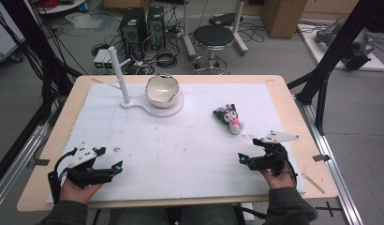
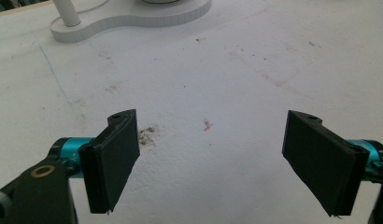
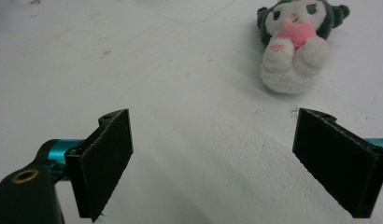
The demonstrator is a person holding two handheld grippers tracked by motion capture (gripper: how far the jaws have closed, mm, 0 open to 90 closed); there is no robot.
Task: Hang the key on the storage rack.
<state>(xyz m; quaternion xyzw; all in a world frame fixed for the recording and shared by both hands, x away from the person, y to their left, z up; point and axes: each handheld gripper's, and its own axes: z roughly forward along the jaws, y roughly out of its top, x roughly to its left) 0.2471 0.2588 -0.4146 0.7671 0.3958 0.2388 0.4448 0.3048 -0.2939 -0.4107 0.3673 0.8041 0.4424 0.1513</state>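
Note:
A small plush toy point(image 1: 230, 118) with a dark hood, white body and pink heart lies on the white mat, right of centre. It lies ahead and to the right of the jaws in the right gripper view, where the plush toy point(image 3: 292, 44) faces the camera. My right gripper point(image 1: 244, 159) rests low at the mat's front right, open and empty. My left gripper point(image 1: 114, 168) sits at the front left, open with nothing between its jaws. A white bowl point(image 1: 162, 90) sits on a white stand point(image 1: 155, 108) with an upright post point(image 1: 119, 75) at the back.
The white mat point(image 1: 180, 145) covers a wooden table point(image 1: 54, 136). In the left gripper view the stand's base point(image 2: 129, 18) lies far ahead. Beyond the table are a black stool point(image 1: 213, 37), computer towers point(image 1: 134, 26) and cables on the floor. Black frame posts point(image 1: 335, 51) stand at the right.

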